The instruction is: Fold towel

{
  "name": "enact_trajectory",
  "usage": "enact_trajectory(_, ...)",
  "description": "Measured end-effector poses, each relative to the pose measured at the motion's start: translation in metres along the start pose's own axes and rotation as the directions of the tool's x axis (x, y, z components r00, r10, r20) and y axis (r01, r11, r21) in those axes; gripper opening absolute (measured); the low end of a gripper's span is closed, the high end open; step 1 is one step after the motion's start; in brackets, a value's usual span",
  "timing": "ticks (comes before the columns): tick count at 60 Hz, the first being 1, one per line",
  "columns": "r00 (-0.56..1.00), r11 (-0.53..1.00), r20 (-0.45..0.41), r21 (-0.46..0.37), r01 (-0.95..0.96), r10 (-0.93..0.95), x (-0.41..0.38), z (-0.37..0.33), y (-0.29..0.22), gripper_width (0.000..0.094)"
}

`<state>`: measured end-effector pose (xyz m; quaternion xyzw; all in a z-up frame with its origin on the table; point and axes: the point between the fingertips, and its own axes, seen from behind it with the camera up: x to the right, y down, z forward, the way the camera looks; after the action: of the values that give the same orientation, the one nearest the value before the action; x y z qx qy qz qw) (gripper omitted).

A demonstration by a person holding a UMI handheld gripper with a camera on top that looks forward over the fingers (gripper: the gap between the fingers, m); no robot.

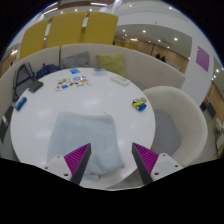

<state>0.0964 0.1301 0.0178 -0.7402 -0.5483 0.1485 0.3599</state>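
Item: my claw (pixel 112 160), fingers spread, empty, held above near edge of round white desk (pixel 100 100) for approach. Item: towel (pixel 88 131), pale, lay flat just ahead of fingers, unfolded, ready for pinching. Small clutter beyond, well apart.

Towel (pixel 88 133): a pale grey-blue cloth lying flat on the round white table (pixel 95 100), near the table's closest edge. Its outline is roughly rectangular, slightly wider toward the near side, with soft creases across the surface. It lies just ahead of the gripper (pixel 112 160), whose two fingers stand apart above its near edge without touching it.
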Motion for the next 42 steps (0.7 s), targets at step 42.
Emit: enact_trajectory(42, 0.989, 0.989, 0.145, 0.148, -0.026, 0.004, -0.027, -0.403, -0.032, 0.087)
